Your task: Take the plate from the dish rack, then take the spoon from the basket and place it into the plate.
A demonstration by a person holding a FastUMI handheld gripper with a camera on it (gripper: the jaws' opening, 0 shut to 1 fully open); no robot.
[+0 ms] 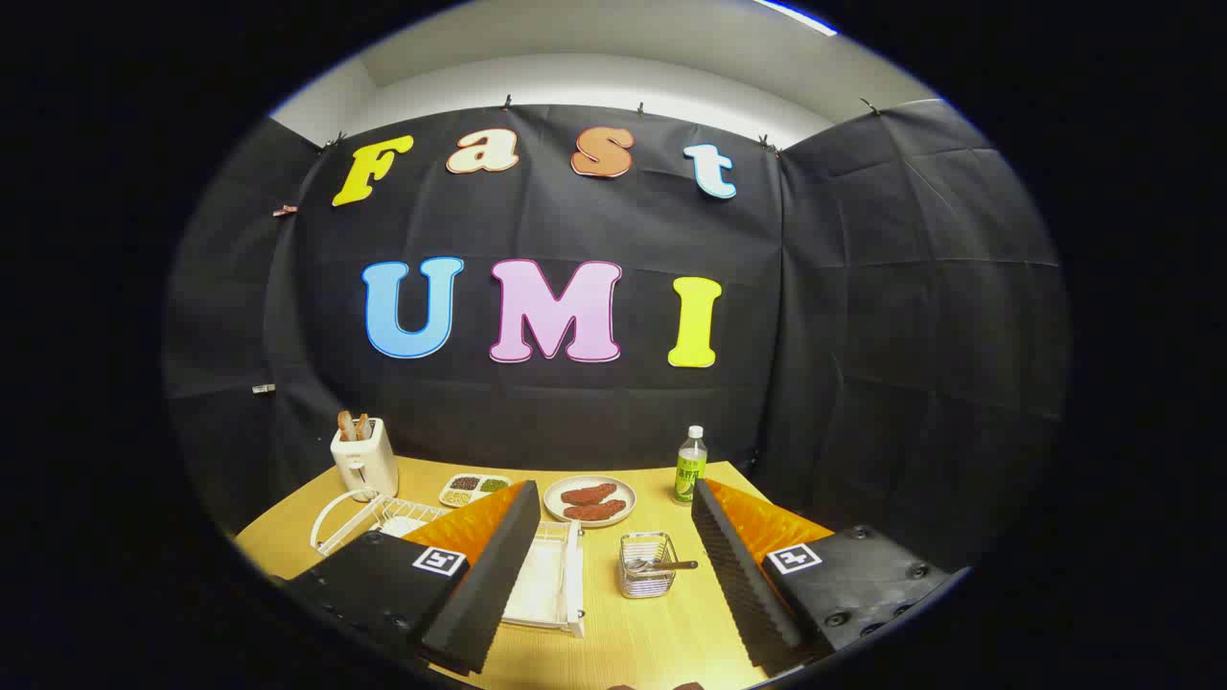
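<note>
The gripper hangs high over the near edge of the table, fingers spread wide apart with nothing between them but open air and tabletop. It holds nothing.

The dish rack sits toward the near left part of the table, half hidden behind the left finger. A pale curved rim, which looks like the plate, stands in the rack's far left end; I can't tell for sure how it leans. The little wire basket stands between the fingers, just beside the rack's right edge, with the spoon lying across it, handle poking out to the right.

Now, the risks as I see them. The plate stands off to the left, behind that left finger, so the approach means swinging across the rack; a finger could catch the wire and drag the whole rack along the table. A thin upright rim gives little to bite on, so a shallow pinch may let it slip and clatter.

Farther back, near the far edge, a toaster sits at the left, then a sectioned dish, a plate of food and a bottle. The bottle looks tall and easy to topple with a wide sweep. And the basket seems light: a tug on the spoon may tip it.
</note>
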